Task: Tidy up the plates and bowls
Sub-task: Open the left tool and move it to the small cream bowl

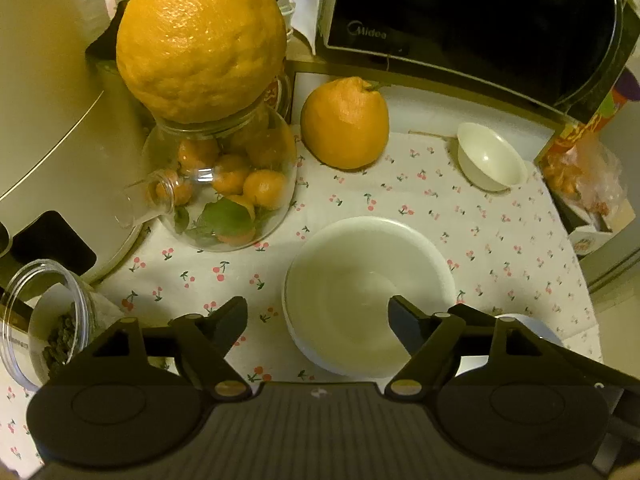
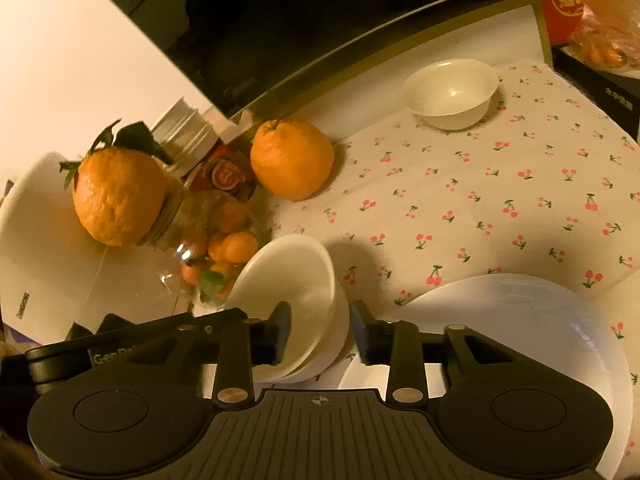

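Observation:
A stack of white bowls (image 1: 368,292) sits on the cherry-print cloth, just ahead of my left gripper (image 1: 318,320), which is open with its right finger over the bowl's inside. The stack also shows in the right wrist view (image 2: 296,292), where my right gripper (image 2: 320,330) is open and straddles its rim, left finger inside. A small white bowl (image 1: 490,158) stands apart at the back right, also visible in the right wrist view (image 2: 454,94). A large white plate (image 2: 532,332) lies at the near right under my right gripper.
A glass jar of small oranges (image 1: 224,188) topped by a big orange (image 1: 200,40) stands at left. Another big orange (image 1: 346,124) lies behind the bowls. A microwave (image 1: 472,24) is at the back, a white appliance (image 1: 48,100) at far left, a plastic jar (image 1: 44,320) near left, and a snack bag (image 1: 584,160) at right.

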`<state>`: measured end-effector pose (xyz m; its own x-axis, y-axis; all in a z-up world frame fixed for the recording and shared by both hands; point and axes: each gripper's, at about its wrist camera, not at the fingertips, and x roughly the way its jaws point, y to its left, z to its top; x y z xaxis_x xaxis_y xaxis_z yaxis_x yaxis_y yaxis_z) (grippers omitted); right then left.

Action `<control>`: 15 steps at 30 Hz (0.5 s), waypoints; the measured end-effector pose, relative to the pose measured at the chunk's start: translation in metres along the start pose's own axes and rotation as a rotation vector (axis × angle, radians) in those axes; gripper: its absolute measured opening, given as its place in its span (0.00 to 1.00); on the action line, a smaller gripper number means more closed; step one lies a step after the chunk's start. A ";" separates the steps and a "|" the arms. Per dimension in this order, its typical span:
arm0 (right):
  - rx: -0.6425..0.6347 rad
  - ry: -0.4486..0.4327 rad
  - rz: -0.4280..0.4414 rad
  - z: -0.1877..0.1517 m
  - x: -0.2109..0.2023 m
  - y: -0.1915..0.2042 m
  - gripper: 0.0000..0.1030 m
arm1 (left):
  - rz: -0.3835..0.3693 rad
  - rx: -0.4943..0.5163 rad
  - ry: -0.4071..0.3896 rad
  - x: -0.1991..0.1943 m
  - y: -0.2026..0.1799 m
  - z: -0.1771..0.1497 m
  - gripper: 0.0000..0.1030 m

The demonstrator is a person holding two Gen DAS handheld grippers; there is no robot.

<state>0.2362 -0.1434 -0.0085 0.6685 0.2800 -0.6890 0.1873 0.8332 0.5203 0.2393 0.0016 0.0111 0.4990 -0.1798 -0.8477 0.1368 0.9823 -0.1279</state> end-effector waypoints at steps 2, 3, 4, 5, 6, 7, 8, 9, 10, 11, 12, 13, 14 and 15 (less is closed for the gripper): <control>0.006 -0.010 -0.003 0.002 -0.006 -0.004 0.49 | -0.014 -0.023 -0.008 -0.003 0.000 0.000 0.78; 0.009 -0.016 -0.003 0.004 -0.009 -0.006 0.52 | -0.024 -0.038 -0.013 -0.005 0.000 -0.001 0.82; 0.012 -0.024 -0.001 0.005 -0.012 -0.009 0.58 | -0.035 -0.051 -0.018 -0.007 0.001 -0.001 0.85; 0.018 -0.035 0.001 0.006 -0.017 -0.011 0.64 | -0.046 -0.060 -0.020 -0.009 0.001 -0.002 0.86; 0.024 -0.046 0.003 0.008 -0.021 -0.013 0.66 | -0.062 -0.065 -0.021 -0.011 0.001 -0.003 0.88; 0.028 -0.057 0.004 0.009 -0.025 -0.015 0.68 | -0.073 -0.064 -0.020 -0.012 0.000 -0.004 0.91; 0.032 -0.067 0.006 0.010 -0.029 -0.017 0.68 | -0.082 -0.060 -0.020 -0.014 -0.002 -0.006 0.91; 0.038 -0.077 0.010 0.011 -0.033 -0.019 0.68 | -0.082 -0.053 -0.022 -0.016 -0.003 -0.007 0.91; 0.044 -0.083 0.014 0.012 -0.036 -0.020 0.69 | -0.074 -0.042 -0.028 -0.019 -0.006 -0.010 0.91; 0.052 -0.091 0.018 0.013 -0.040 -0.022 0.71 | -0.068 -0.031 -0.035 -0.022 -0.007 -0.012 0.92; 0.057 -0.098 0.021 0.014 -0.043 -0.024 0.72 | -0.065 -0.019 -0.044 -0.025 -0.009 -0.014 0.93; 0.062 -0.105 0.025 0.014 -0.047 -0.025 0.73 | -0.062 -0.012 -0.053 -0.028 -0.011 -0.017 0.95; 0.067 -0.111 0.029 0.015 -0.050 -0.027 0.76 | -0.062 -0.013 -0.062 -0.030 -0.012 -0.020 0.95; 0.072 -0.117 0.033 0.016 -0.054 -0.029 0.77 | -0.064 -0.017 -0.067 -0.031 -0.012 -0.023 0.97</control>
<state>0.2062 -0.1897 0.0214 0.7539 0.2455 -0.6094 0.2121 0.7870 0.5794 0.2027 -0.0037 0.0276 0.5459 -0.2450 -0.8012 0.1561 0.9693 -0.1901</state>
